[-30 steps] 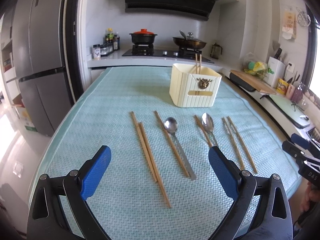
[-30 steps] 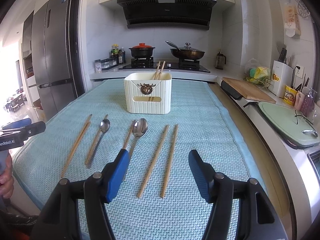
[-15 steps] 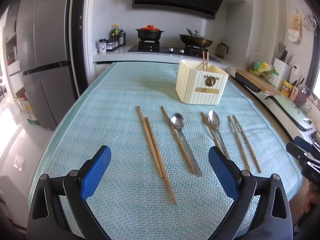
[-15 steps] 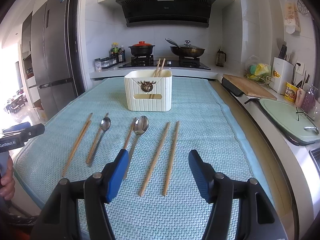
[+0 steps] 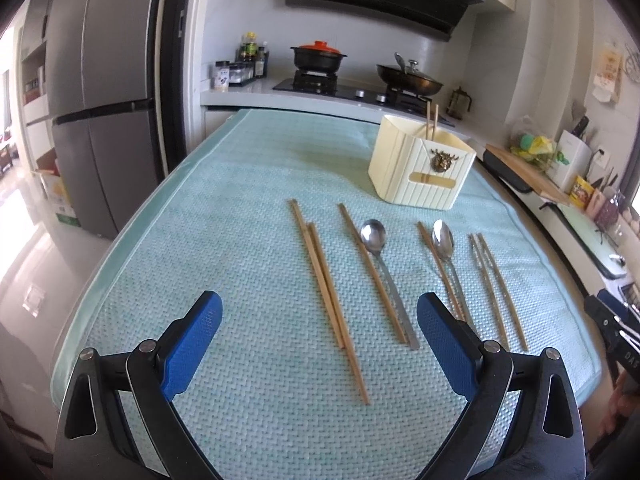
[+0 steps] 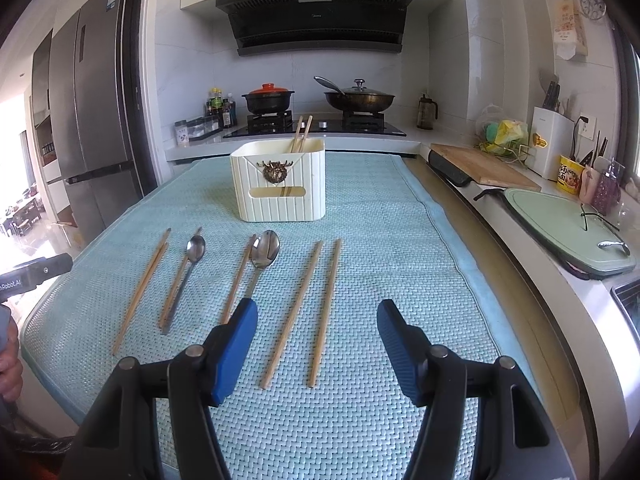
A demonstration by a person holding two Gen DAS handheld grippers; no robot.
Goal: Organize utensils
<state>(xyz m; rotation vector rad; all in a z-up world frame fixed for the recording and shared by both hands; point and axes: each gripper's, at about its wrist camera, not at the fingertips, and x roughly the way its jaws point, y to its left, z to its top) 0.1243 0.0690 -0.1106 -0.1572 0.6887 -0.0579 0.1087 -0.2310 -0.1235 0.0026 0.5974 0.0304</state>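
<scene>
Teal woven mat (image 5: pixel 224 216) covers the counter in the left wrist view. Left gripper (image 5: pixel 320 334) hovers above the near part of the mat, blue pads spread wide, nothing between them but mat and the near ends of utensils lying below. Pair of wooden chopsticks (image 5: pixel 326 292) lies straight ahead, the two sticks touching along part of their length. To its right, a single chopstick (image 5: pixel 370 270) lies beside a steel spoon (image 5: pixel 384 268), bowl end away from camera. Further right, another chopstick (image 5: pixel 440 268) sits against a second spoon (image 5: pixel 446 254). Rightmost, a second chopstick pair (image 5: pixel 496 288), close together. Cream utensil holder (image 5: pixel 420 172) stands upright behind the row, well apart from it, two chopsticks (image 5: pixel 431 122) sticking up out of it. Right gripper's dark tip shows at the right edge (image 5: pixel 616 328).

Right wrist view: right gripper (image 6: pixel 318 338) hovers over the near mat (image 6: pixel 400 208), pads apart at a medium-wide gap, gripping nothing. Chopstick pair (image 6: pixel 310 308) lies below and between the pads, sticks apart and roughly parallel. Left of it, spoon (image 6: pixel 262 258) with a chopstick (image 6: pixel 238 280) just beside it; its handle end is hidden behind the left pad. Further left, the other spoon (image 6: pixel 188 270) with its chopstick (image 6: pixel 178 276), then the far-left pair (image 6: pixel 142 288). Holder (image 6: pixel 280 182) stands centred beyond the row, chopsticks (image 6: pixel 301 133) leaning in it. Left gripper's tip (image 6: pixel 36 272) and a person's hand (image 6: pixel 10 364) show at the left edge.
</scene>
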